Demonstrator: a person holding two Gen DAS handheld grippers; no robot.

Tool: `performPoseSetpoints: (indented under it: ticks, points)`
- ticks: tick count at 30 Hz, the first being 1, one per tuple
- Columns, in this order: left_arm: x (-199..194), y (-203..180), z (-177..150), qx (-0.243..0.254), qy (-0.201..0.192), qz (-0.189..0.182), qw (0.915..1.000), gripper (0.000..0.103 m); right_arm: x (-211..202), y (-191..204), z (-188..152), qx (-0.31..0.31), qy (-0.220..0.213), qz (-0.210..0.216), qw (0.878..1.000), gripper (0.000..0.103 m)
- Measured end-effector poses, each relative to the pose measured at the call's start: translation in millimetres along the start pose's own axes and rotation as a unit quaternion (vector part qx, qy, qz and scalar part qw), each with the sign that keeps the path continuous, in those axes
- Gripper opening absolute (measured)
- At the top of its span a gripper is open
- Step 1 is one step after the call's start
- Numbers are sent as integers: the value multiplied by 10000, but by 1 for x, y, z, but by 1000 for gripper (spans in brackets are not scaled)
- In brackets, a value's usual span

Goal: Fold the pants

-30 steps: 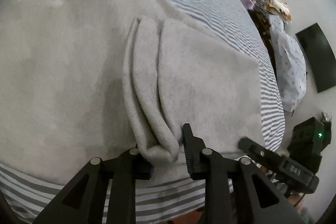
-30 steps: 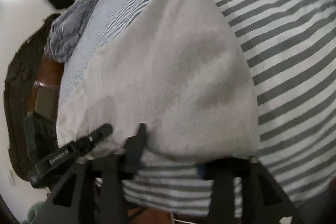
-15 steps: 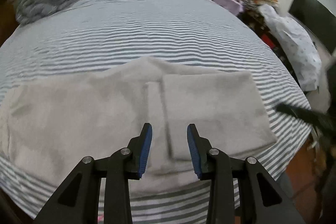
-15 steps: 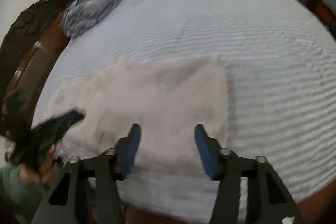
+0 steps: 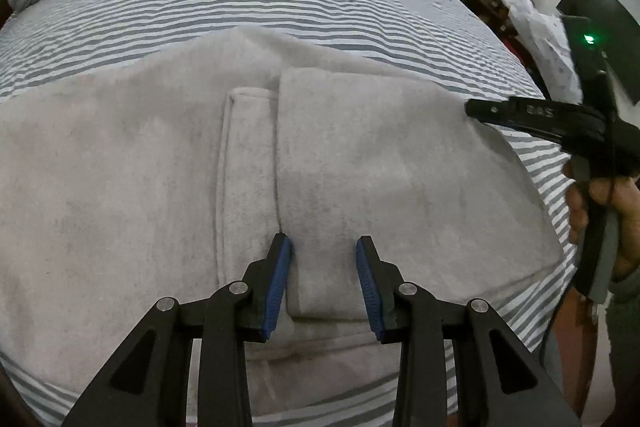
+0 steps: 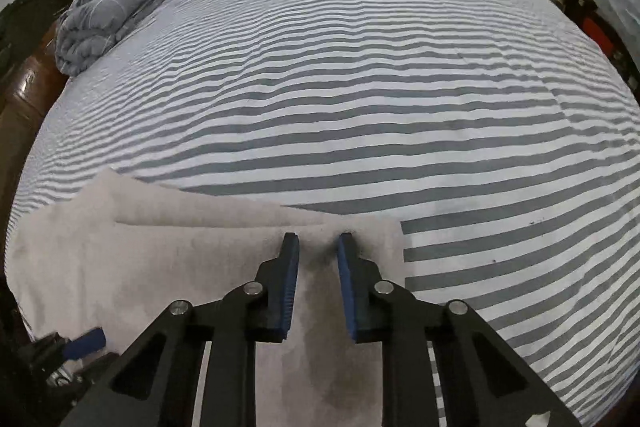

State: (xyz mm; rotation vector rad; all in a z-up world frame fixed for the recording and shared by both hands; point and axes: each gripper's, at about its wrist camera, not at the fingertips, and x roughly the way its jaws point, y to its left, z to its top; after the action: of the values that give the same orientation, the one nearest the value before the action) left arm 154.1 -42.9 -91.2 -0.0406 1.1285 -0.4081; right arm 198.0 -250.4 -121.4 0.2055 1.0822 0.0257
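Over the folded pants [image 5: 168,187], the left gripper [image 5: 323,259] stood wide open, empty; the right gripper [image 6: 318,255] gaped narrower, holding nothing.

Dim, soft light; fisheye-warped edges

Left gripper [image 5: 324,283]: matte black frame, triangular cut-outs in linkage arms, silver round screws at pivots, ribbed blue pads on fingers [image 5: 279,283]. Right gripper [image 6: 318,287]: same black build, same silver screws, blue pads. Seen from left wrist: black body with pale lettering, green light, grey handle, bare-skinned right hand [image 5: 608,211], grey sleeve cuff.
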Motion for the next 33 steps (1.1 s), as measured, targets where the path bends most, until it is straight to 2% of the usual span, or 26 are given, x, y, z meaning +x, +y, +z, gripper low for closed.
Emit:
performPoseSetpoints:
  ticks: [4,7,10,14,25,27,30,33]
  points:
    - [1,-5,-5,256,-90,145,9995,36,-13,3,-27,-193,243,86,9995,19]
    - [1,-2,-4,218,-98,98,9997,36,-31,8,-61,-424,324,85,9985,19]
    - [0,2,-3,209,-99,86,9997,36,-46,8,-93,-377,493,192,9979,19]
    - [-1,1,-5,201,-105,91,9997,36,-52,11,-124,-494,602,79,9969,19]
    - [-6,0,-2,182,-42,49,9998,36,-42,15,-117,-335,802,-6,9962,20]
    - [-16,5,3,109,-22,36,9999,36,-39,20,-112,-301,844,28,9960,29]
    - [-43,20,8,70,-222,308,9993,37,-39,30,-107,-300,882,30,9956,47]
    - [-78,52,11,-61,-467,469,9978,44,-48,42,-100,-376,722,-102,9966,48]
